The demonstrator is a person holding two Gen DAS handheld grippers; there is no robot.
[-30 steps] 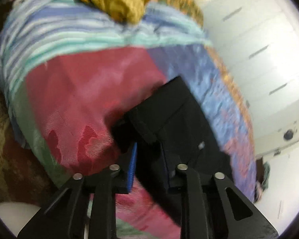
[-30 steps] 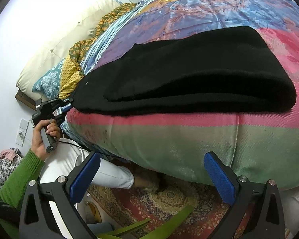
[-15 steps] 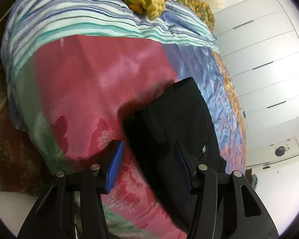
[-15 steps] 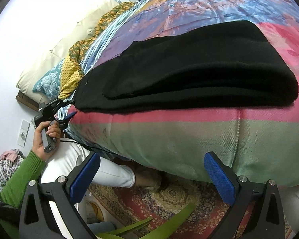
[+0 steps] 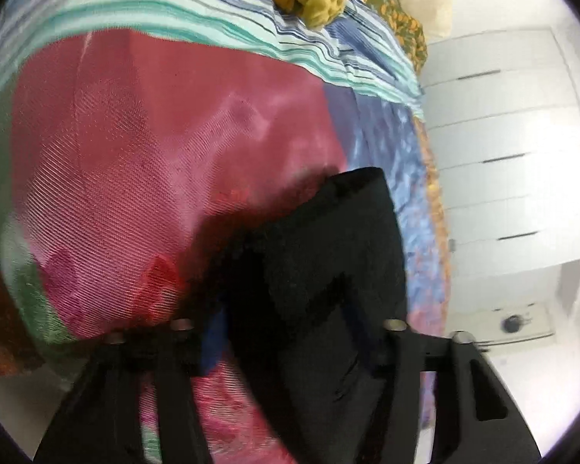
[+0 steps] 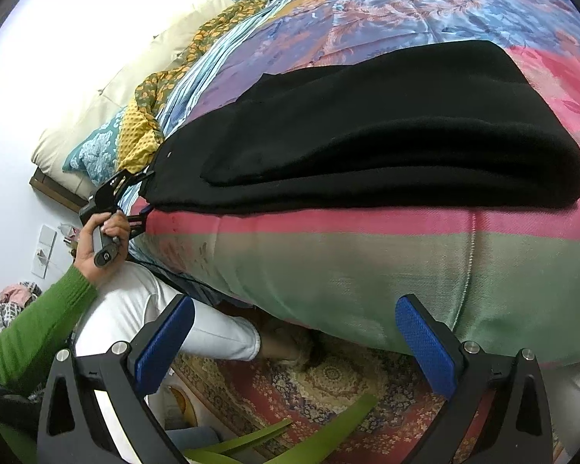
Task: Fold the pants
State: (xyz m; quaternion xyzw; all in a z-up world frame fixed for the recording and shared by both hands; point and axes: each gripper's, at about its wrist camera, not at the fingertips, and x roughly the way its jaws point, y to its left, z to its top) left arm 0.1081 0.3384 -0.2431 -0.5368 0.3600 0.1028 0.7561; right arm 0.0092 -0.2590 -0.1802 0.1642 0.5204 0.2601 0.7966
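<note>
- Over at the left end of the black pants (image 6: 367,127), the left gripper (image 5: 290,332) has let go. A second ago its jaws were pinched close on the waistband corner; now they stand wide, with the dark cloth lying loose between them.
- The right wrist view agrees: the person's left hand (image 6: 104,228) holds that gripper just at the waist edge of the pants, one jaw above the cloth and one below, not squeezing.
- My read is that this fold is laid down and released. The left side looks free to pull back from the pants or take a new hold.
- The pants themselves lie doubled over on the bed (image 6: 367,270), near its front edge, with one layer stacked on the other and the rounded fold at their right end.
- In front of the pants and below the bed's edge, the right gripper (image 6: 294,340) has not budged. Its jaws are spread wide, with nothing between them, well apart from the cloth.
- The count: one pair of pants, two grippers, one hand in view, one bed.
- I'd say another fold across the length may remain, though that's only a guess.
</note>
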